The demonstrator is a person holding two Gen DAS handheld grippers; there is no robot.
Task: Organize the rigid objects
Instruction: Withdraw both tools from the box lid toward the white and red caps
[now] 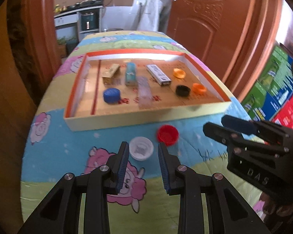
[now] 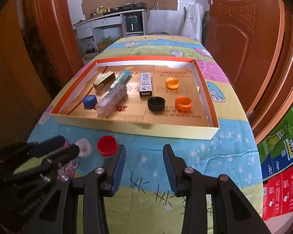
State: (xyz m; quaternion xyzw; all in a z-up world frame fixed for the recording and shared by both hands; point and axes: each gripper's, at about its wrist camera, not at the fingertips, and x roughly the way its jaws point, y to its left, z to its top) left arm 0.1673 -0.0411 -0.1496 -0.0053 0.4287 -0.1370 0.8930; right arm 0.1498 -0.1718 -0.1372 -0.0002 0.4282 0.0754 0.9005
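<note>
The left gripper (image 1: 143,149) is hovering low over the cartoon-print tablecloth (image 2: 220,148) with its jaws parted and nothing between the pads; the white cap (image 1: 141,150) is lying just ahead of its fingertips, open side up, and the red cap (image 1: 167,135) is sitting just beside it, toward the tray, also open side up. The right gripper (image 2: 144,150) is hanging over bare cloth with its jaws standing apart and gripping nothing; the red cap is lying just off its left fingertip.

Beyond both caps the shallow cardboard tray (image 2: 138,129) is resting flat on the cloth. Inside it, in the right wrist view, four long things are lying down: the gold box (image 2: 104,81) and the teal tube (image 2: 120,79) are running slantwise, far ends leaning right; the clear plastic case (image 2: 112,101) is lying on the same slant, nearer the front wall; the white box (image 2: 145,84) is pointing almost straight away from the grippers. A blue cap (image 2: 89,101) is sitting near the case's front end; a black cap (image 2: 156,103), an orange cap (image 2: 183,103) and a yellow-orange cap (image 2: 172,82) are grouped in the right half, apart from one another.
</note>
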